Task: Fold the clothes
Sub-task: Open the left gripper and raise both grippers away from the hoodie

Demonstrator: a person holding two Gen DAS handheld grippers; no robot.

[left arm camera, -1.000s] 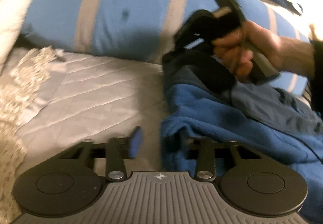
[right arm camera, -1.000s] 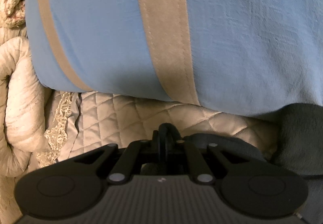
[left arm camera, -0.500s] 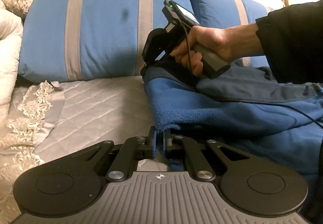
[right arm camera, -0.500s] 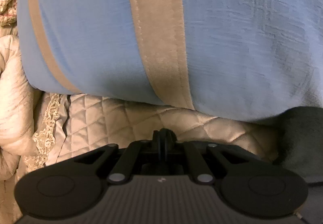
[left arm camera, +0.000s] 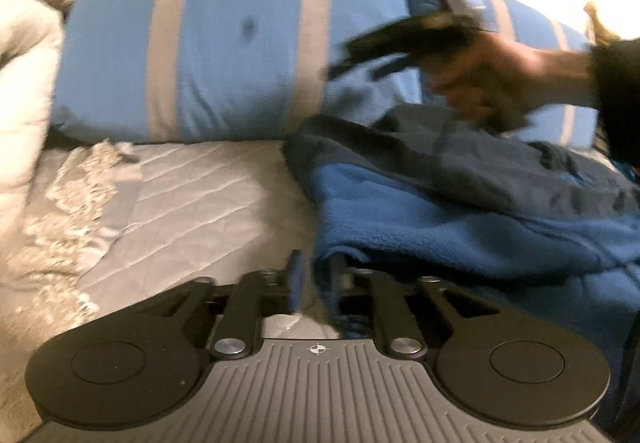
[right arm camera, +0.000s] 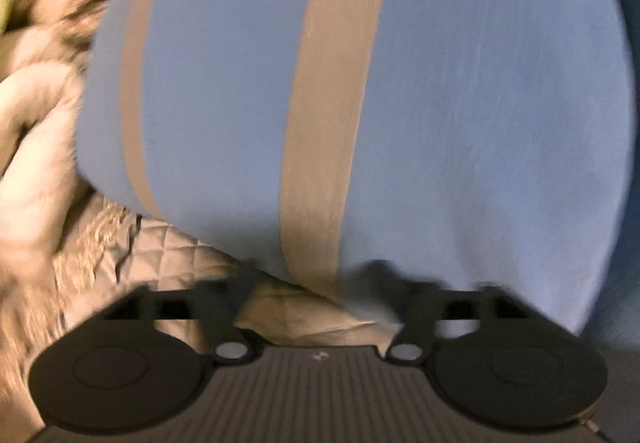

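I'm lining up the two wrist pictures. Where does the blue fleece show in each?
Left wrist: the blue fleece fills the lower right, on the quilt, its near edge between the opening jaws of the left gripper.
Right wrist: not in it.
Shared landmark: the blue pillow with tan stripes, behind the quilt.

No readable text or labels anywhere (frames blurred).
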